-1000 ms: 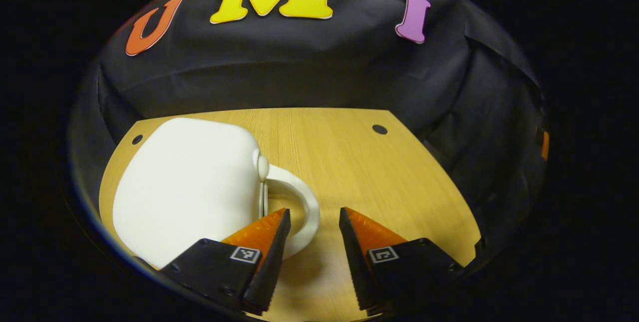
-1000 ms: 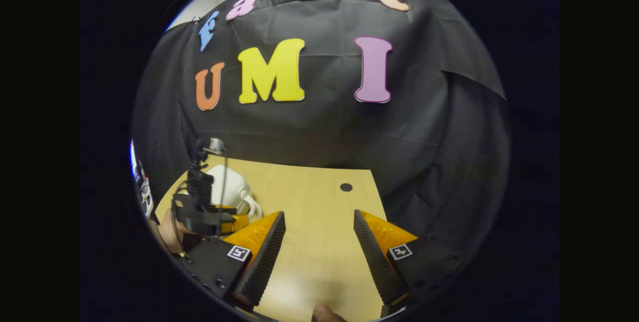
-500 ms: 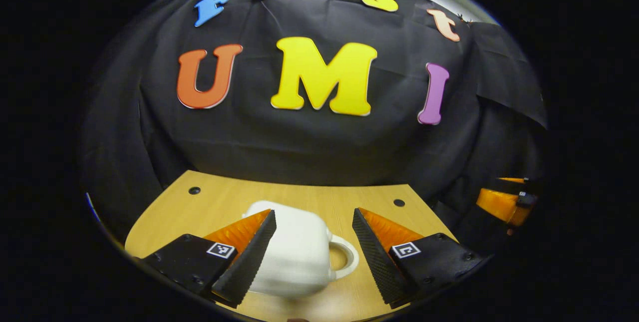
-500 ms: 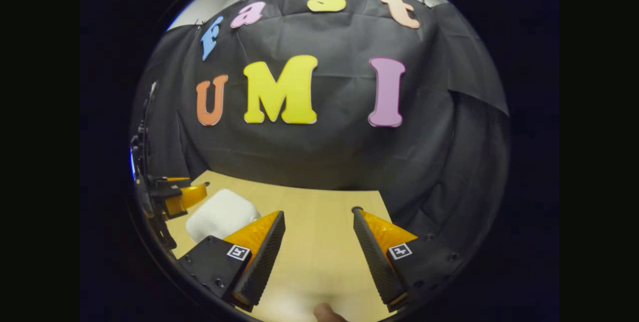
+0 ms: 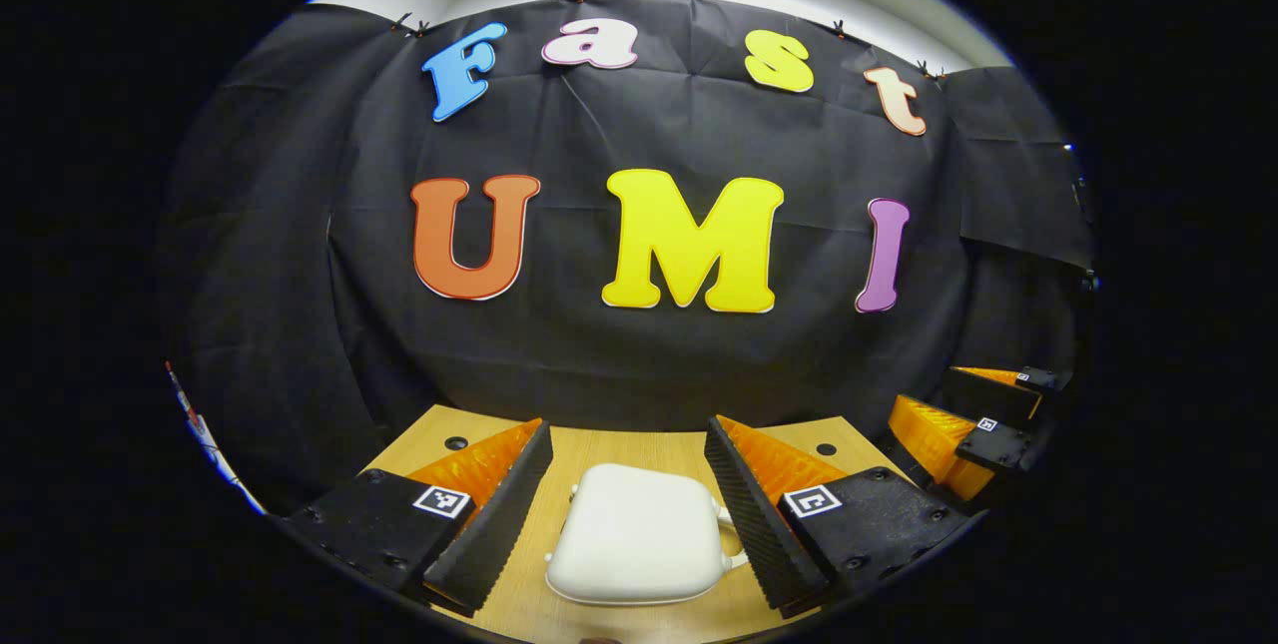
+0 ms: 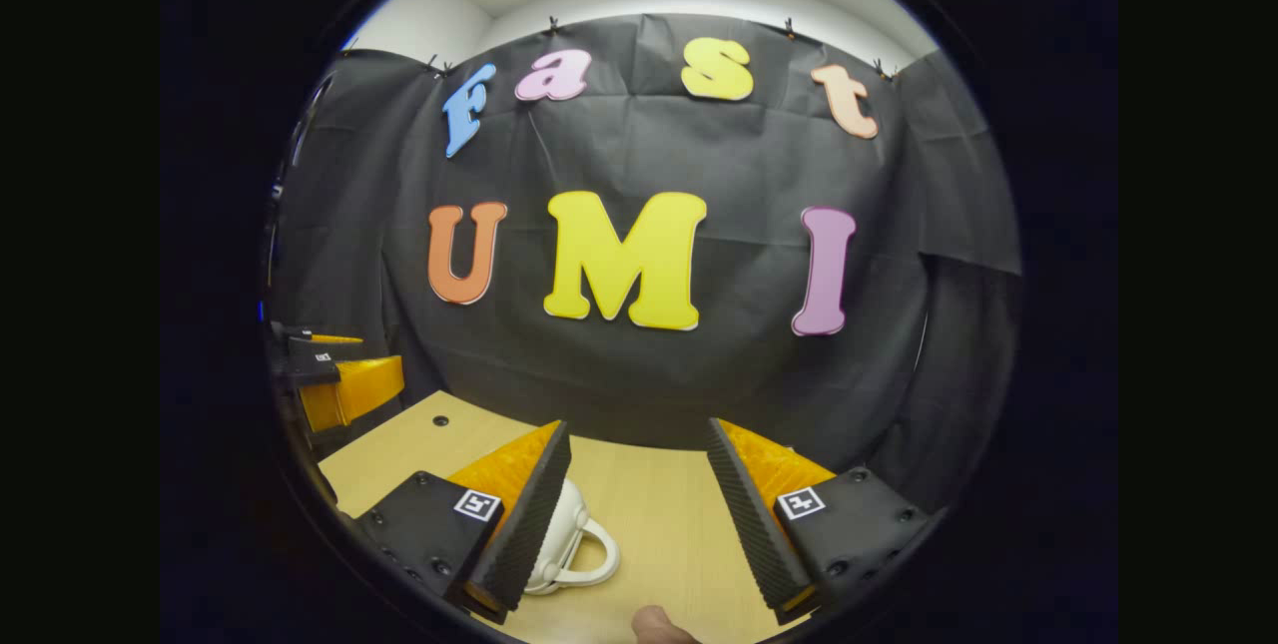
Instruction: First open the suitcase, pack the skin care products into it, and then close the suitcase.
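A small white suitcase point(image 5: 634, 534) lies closed on the wooden table point(image 5: 619, 446), its looped handle point(image 5: 732, 544) pointing right. My left gripper point(image 5: 627, 429) is open and hangs above and short of the case, which shows between its fingers, untouched. In the right gripper view, my right gripper point(image 6: 639, 429) is open over bare table point(image 6: 659, 514) with nothing in it; the suitcase point(image 6: 566, 524) with its handle point(image 6: 589, 556) peeks out from behind its left finger. Each view shows the other gripper off to the side: the right gripper point(image 5: 963, 414) and the left gripper point(image 6: 344, 379).
The black cloth wall closes the table's far side and both flanks. Round holes point(image 5: 456, 443) mark the tabletop's far corners. A person's fingertip point(image 6: 654, 624) shows at the bottom edge of the right gripper view.
Both grippers have drawn back and up from the table. The left gripper left the suitcase handle; the case now looks smaller and sits centred between its fingers. Both stayed open.
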Tool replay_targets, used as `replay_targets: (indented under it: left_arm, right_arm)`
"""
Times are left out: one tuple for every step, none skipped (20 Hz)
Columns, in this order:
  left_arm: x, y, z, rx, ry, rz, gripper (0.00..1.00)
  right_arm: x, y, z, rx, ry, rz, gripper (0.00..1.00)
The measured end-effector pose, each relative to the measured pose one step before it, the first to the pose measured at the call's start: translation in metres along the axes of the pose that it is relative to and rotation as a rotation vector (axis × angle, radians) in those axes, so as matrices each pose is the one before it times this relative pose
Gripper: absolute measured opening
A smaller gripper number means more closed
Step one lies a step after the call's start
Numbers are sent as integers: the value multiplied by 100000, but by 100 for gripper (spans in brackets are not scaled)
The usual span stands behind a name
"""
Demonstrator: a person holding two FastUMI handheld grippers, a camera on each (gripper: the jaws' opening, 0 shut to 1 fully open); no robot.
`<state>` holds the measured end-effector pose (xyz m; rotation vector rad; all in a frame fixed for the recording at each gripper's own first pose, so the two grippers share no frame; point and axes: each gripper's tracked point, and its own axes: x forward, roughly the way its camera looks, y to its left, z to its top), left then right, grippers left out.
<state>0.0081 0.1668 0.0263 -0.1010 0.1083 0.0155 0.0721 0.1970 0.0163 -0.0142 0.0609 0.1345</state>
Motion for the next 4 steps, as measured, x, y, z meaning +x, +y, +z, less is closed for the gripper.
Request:
replay_targets:
  left_arm:
    - [-421, -482, 86, 54, -431, -2318, 100]
    - [-198, -360, 244, 868, -1080, -1851, 98]
    - [-39, -326, 296, 1703, -925, -1441, 98]
    - [41, -124, 77, 1985, -863, -488, 98]
  right_arm:
    - [-209, 581, -136, -777, 333, 134, 82]
    - [-196, 312, -255, -357, 344, 63, 82]
    - [-240, 223, 56, -274, -20, -360, 82]
    - [-179, -48, -50, -175, -12, -736, 82]
